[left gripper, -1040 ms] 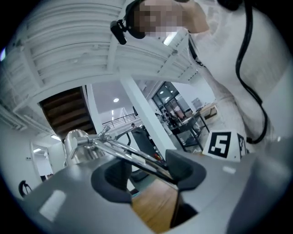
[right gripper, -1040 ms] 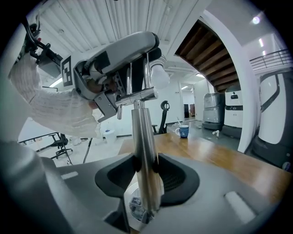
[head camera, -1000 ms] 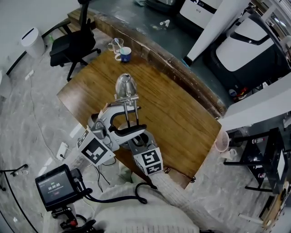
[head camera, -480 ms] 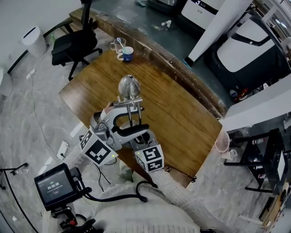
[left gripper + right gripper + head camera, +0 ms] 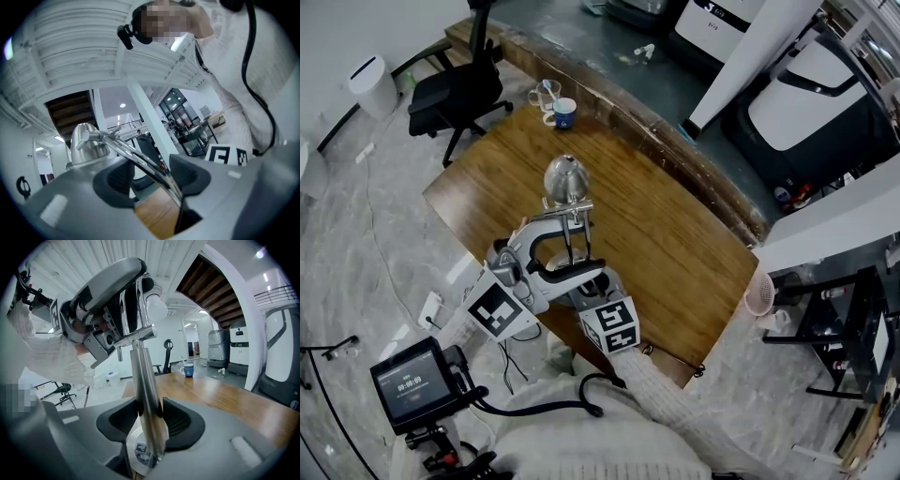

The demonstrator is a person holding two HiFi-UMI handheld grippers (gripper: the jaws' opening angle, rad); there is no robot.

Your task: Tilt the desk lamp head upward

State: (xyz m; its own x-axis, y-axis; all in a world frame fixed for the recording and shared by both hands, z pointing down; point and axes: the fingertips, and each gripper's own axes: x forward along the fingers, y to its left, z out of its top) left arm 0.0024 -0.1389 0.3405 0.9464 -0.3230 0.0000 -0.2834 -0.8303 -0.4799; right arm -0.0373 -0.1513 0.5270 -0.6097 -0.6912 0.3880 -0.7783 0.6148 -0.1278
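**First:** Placement first: why are we putting both tools on the slim chrome desk lamp (image 5: 570,202)?

**Second:** We are bracing with one and steering with the other. Our right hand-held gripper (image 5: 150,420) is clamping the lamp's polished round steel post (image 5: 145,390) low down, just above the base. Both pads are pressing its sides, though the jaws have just been easing apart a little. We are judging that this grip is stopping the lamp from sliding or tipping on the brown wooden table (image 5: 675,244).

**First:** And the left one?

**Second:** Our left hand-held gripper (image 5: 152,180) is reaching in higher up, with the thin chrome arm rods (image 5: 140,161) running between its jaws. The rods are lying against one pad while the other pad is standing clear. So we are reading it as loose around the arm, not pinching.

**First:** Where is the lamp standing, and which way is it pointing?

**Second:** It is standing on the near part of the table, well apart from the blue ceramic mug (image 5: 560,112) and the clear glass cup (image 5: 539,92) at the far corner. The post's long axis is running nearly upright. The shiny dome-shaped lamp head (image 5: 565,176) is sitting at the arm's far end, mouth facing down at the table, and its white bulb (image 5: 155,307) is showing from below. We are judging the upward tilt as not yet done.
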